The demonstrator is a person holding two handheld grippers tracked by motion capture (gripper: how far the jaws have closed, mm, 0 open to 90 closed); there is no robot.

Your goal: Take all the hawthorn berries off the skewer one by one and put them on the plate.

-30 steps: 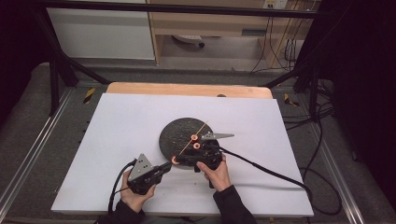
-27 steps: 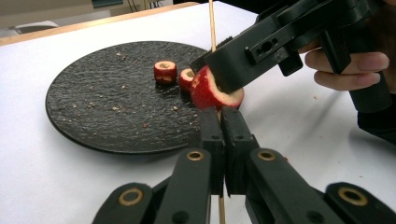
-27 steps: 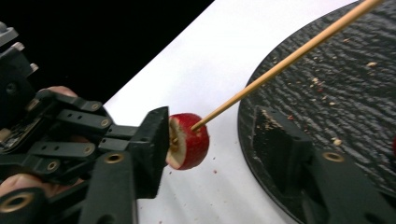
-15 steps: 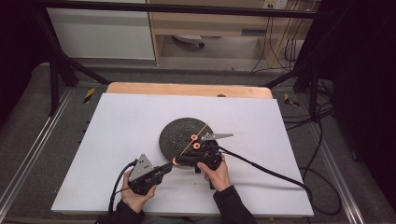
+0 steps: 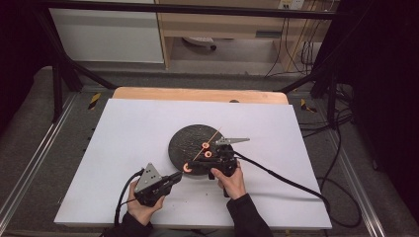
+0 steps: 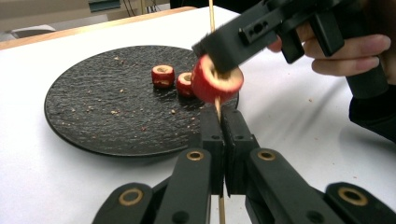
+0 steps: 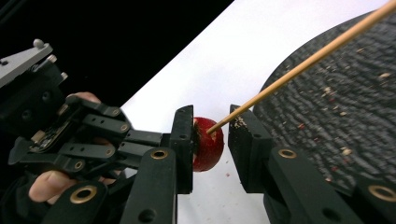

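Observation:
A thin wooden skewer slants over a black plate. My left gripper is shut on its lower end, and in the left gripper view the jaws pinch the stick. A red fruit ring is threaded on the skewer just above that grip. My right gripper has just been closing and now clamps this ring from both sides. Two more red rings lie on the plate beside the stick.
The plate carries scattered crumbs and sits mid-table on a white sheet. Cables trail from both grippers, the right one's off to the right. A wooden table edge shows at the back.
The right gripper's tips and the red ring have slid slightly down the skewer toward the left gripper. The left hand has stayed put.

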